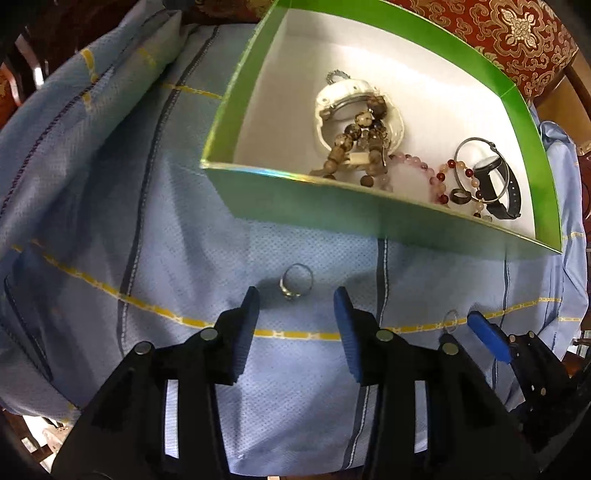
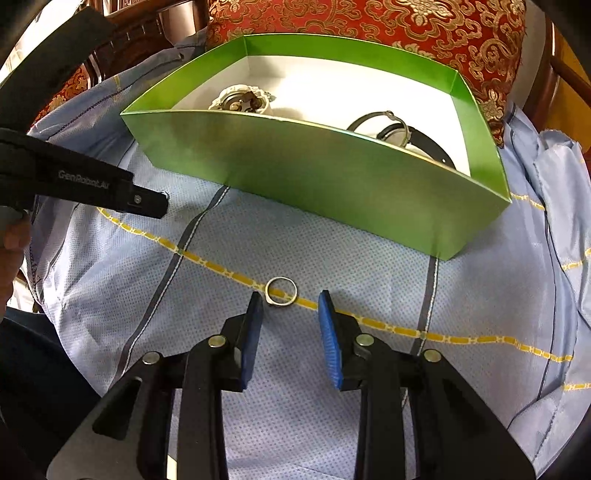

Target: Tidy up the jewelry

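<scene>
jewelry lies in two places: two rings on a pale blue cloth with yellow and dark stripes, and the rest inside a green box with a white floor. a red and gold patterned cushion sits behind the box. in the left wrist view, a silver ring rests on the cloth just ahead of the left gripper, whose blue pads stand apart and hold nothing. in the box lie a white watch, brown beads, pink beads and a black watch. further right, the right gripper points steeply down, jaws parted and empty, with a plain ring on a yellow stripe just beyond its tips. a hand shows at the left edge of the right wrist view.
</scene>
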### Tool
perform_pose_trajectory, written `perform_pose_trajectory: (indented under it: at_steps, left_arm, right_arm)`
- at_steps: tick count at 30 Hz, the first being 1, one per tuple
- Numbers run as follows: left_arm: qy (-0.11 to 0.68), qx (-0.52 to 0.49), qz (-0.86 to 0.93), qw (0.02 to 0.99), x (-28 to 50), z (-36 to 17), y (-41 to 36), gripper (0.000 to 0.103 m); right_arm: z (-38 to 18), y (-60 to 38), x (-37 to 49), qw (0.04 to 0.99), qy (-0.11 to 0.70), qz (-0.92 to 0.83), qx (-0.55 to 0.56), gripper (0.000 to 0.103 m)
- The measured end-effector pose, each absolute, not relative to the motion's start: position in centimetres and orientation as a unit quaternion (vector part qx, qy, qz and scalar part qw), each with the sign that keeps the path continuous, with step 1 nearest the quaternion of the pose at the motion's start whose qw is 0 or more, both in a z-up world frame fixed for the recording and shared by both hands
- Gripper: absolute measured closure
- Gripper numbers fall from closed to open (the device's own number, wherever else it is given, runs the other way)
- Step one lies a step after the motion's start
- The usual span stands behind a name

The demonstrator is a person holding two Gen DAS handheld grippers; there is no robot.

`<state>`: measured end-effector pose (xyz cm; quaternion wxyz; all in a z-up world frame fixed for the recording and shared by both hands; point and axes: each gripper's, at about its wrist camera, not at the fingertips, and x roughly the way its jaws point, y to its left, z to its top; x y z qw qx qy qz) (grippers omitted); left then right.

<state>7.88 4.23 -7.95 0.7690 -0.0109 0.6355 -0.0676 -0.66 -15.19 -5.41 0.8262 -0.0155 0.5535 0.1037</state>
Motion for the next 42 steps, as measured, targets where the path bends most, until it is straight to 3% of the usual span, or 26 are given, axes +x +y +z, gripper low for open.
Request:
perform_pose_trajectory:
  at_steps: [5,8,16,26,31,38,42]
  left_arm:
    - [0.63,0.018,-0.062,0.774,8.5,-8.4,2.5,0.061]
    - [0.629,0.023,-0.062,0.774,9.4,-8.7,1.0,0.061]
    - [0.622,0.035,-0.059,0.78,10.5,-8.9,-0.4,0.073]
    - [0.619,0.048,-0.058,0.782,10.4,-8.3,-0.1,0.073]
    - [0.618,0.051,-0.059,0.783,10.1,-8.2,-0.4,0.073]
    - [0.616,0.057,-0.064,0.783,10.1,-8.6,-0.7,0.073]
    - [0.616,0.053,-0.07,0.782,10.0,-8.6,-0.7,0.087]
  right_arm:
    - [-5.7,-14.4,-0.4,0.828,0.549,0.104,-0.03,0.059]
    - [-5.8,-14.2,-0.3,0.83,0.546,0.106,-0.035,0.059]
    - [-5.9,-14.3,-0.3,0.834,0.541,0.104,-0.033,0.06]
    - [-5.9,-13.9,-0.3,0.833,0.541,0.102,-0.045,0.06]
    - [-5.8,-13.6,-0.2,0.832,0.542,0.111,-0.048,0.071]
    - [-5.8,-13.4,-0.1,0.831,0.541,0.117,-0.051,0.074]
    - [-5.8,-13.4,-0.2,0.83,0.542,0.123,-0.05,0.083]
